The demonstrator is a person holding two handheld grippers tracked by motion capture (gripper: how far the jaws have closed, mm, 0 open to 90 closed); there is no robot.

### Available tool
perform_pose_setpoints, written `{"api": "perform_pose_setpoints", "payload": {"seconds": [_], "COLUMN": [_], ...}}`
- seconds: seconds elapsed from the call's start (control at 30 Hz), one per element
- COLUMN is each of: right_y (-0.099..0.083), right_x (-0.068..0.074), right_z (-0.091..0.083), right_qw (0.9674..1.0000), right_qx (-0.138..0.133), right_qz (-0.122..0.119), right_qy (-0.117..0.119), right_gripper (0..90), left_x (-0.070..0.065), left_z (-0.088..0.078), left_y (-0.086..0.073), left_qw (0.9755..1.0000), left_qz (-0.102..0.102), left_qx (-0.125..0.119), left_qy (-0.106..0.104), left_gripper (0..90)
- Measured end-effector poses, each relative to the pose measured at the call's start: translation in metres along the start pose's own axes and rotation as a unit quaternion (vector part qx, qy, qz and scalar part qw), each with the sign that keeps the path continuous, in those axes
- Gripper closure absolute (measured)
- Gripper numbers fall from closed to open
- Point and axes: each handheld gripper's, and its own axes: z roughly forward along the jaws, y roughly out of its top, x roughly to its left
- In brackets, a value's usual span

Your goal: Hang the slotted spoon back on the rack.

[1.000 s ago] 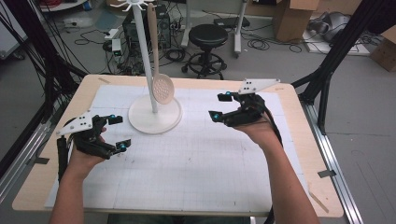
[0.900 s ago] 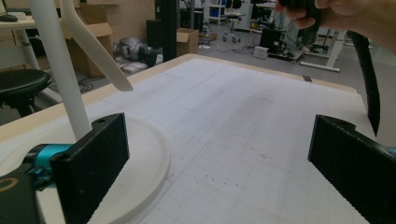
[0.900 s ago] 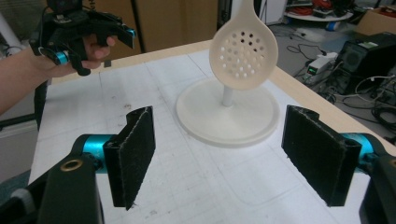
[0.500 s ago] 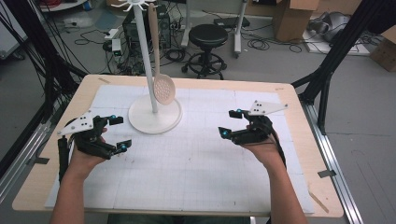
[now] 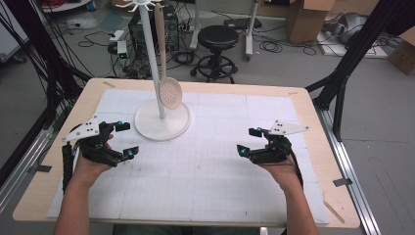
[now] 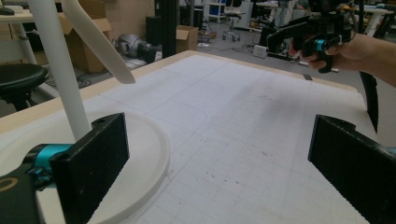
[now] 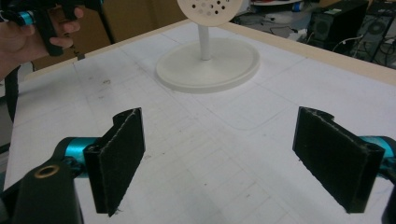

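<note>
- One slotted spoon [image 5: 170,92] is hung on one white stand [image 5: 162,120] at the desk's [image 5: 303,105] far left.
- Two grippers are held low: left gripper [image 5: 126,140], right gripper [image 5: 248,141].
- Both sets of fingers are spread apart with nothing between; the right ones have just been opening.
- The spoon's holes are seen in the right gripper view [image 7: 210,9].

Stand [image 5: 162,120] sits on the mat [image 5: 205,166] toward the table's [image 5: 313,147] far edge, ahead and right of the left gripper [image 5: 126,139], ahead and well left of the right gripper [image 5: 248,141]; skimmer [image 5: 170,93] hangs beside its pole, above the base.
</note>
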Motion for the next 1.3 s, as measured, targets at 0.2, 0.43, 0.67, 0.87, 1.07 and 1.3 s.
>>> {"api": "perform_pose_setpoints", "payload": {"seconds": [0.2, 0.43, 0.67, 0.87, 1.07, 1.3], "right_y": [-0.0024, -0.0072, -0.0063, -0.0073, -0.0092, -0.0090], "right_x": [-0.0015, -0.0030, -0.0033, -0.0055, -0.0077, -0.0078], "right_z": [-0.0014, 0.0009, -0.0014, -0.0017, -0.0039, -0.0029], "right_qw": [1.0000, 0.9998, 0.9999, 0.9998, 0.9997, 0.9997], "right_qx": [0.001, 0.016, 0.007, 0.008, 0.007, 0.006], "right_qz": [0.001, 0.003, 0.004, 0.008, 0.017, 0.014], "right_qy": [-0.003, -0.012, -0.014, -0.016, -0.019, -0.017], "right_gripper": [14.9, 14.9, 14.9, 15.0, 15.0, 15.0], "left_x": [-0.0005, -0.0016, -0.0009, -0.0004, 0.0001, 0.0005], "left_z": [0.0003, 0.0016, 0.0015, 0.0018, 0.0031, 0.0017], "left_y": [0.0002, 0.0002, -0.0001, -0.0012, -0.0022, -0.0016], "left_qw": [1.0000, 1.0000, 1.0000, 1.0000, 1.0000, 1.0000], "left_qz": [0.000, 0.000, -0.001, -0.004, -0.005, -0.003], "left_qx": [-0.002, -0.005, -0.005, -0.003, -0.001, -0.003], "left_qy": [0.000, -0.007, -0.007, -0.007, -0.007, -0.004], "left_gripper": [5.8, 5.8, 5.8, 5.8, 5.8, 5.8]}}
